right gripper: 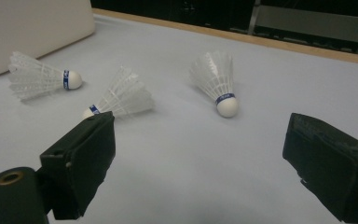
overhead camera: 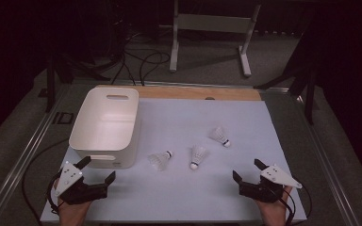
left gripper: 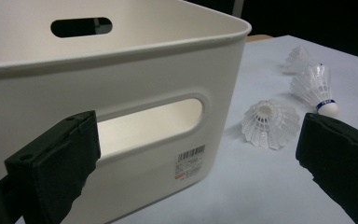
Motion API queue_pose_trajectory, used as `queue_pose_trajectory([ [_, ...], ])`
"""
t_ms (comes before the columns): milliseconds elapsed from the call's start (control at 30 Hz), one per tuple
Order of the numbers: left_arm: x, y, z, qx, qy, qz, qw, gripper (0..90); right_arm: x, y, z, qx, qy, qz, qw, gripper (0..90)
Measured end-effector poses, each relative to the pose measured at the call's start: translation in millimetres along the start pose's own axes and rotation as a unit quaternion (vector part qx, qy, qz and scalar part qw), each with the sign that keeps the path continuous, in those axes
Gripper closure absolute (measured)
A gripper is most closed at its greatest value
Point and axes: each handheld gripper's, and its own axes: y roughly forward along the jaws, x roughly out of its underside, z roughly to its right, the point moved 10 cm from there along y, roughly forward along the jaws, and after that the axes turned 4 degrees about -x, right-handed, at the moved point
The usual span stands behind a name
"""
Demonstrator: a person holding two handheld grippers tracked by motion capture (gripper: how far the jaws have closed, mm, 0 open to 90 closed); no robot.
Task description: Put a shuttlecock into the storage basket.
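From where I sit, nothing has been picked up yet. The white rectangular plastic bin [overhead camera: 104,126] with slot handles stands on the pale-covered table [overhead camera: 264,122], and what I can see of its inside is bare.

All three white feathered shuttlecocks with blue-banded cork tips lie on the table to the right of that bin. The nearest shuttlecock [overhead camera: 160,160] rests on its side just beside the bin's near right corner, its cork pointing away from the bin. The middle shuttlecock [overhead camera: 197,156] lies a little farther right of the bin, cork toward me. The far shuttlecock [overhead camera: 219,136] lies farthest from the bin, well apart from its wall.

My left hand-held gripper [overhead camera: 98,170] hovers just in front of the bin's near wall, jaws spread wide with nothing between them; in the left gripper view they frame the bin's handle slot. My right hand-held gripper [overhead camera: 247,170] sits well to the right of the bin, nearer me than the shuttlecocks, jaws also wide apart and empty.

I judge the work to be at its very start: presumably the shuttlecocks belong in the bin, so all three grasps and drops remain.
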Motion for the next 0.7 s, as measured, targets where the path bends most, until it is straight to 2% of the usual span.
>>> queue_pose_trajectory([
  [67, 0.5, -0.1, 0.0, 0.003, -0.004, 0.001, 1.0000, 0.3, 1.5, 0.3, -1.4, 0.000, -0.004, -0.003, 1.0000, 9.3],
  [300, 2.0, 1.4, -0.3, 0.003, 0.001, 0.004, 1.0000, 0.3, -0.2, -2.3, -1.2, 0.003, -0.008, -0.002, 1.0000, 9.2],
  [467, 4.5, 2.6, -2.5, -0.002, 0.000, -0.001, 1.0000, 0.3, -1.6, -2.1, -0.6, 0.005, -0.006, 0.000, 1.0000, 9.3],
  [533, 3.3, 0.6, -3.9, -0.011, -0.001, -0.001, 0.9999, 0.3, -2.6, -1.8, -0.8, 0.006, -0.007, 0.000, 1.0000, 9.3],
  [700, 4.5, 0.5, -3.6, -0.017, 0.006, -0.004, 0.9998, 0.4, -3.9, -1.5, -0.8, 0.008, -0.007, -0.001, 0.9999, 9.3],
])
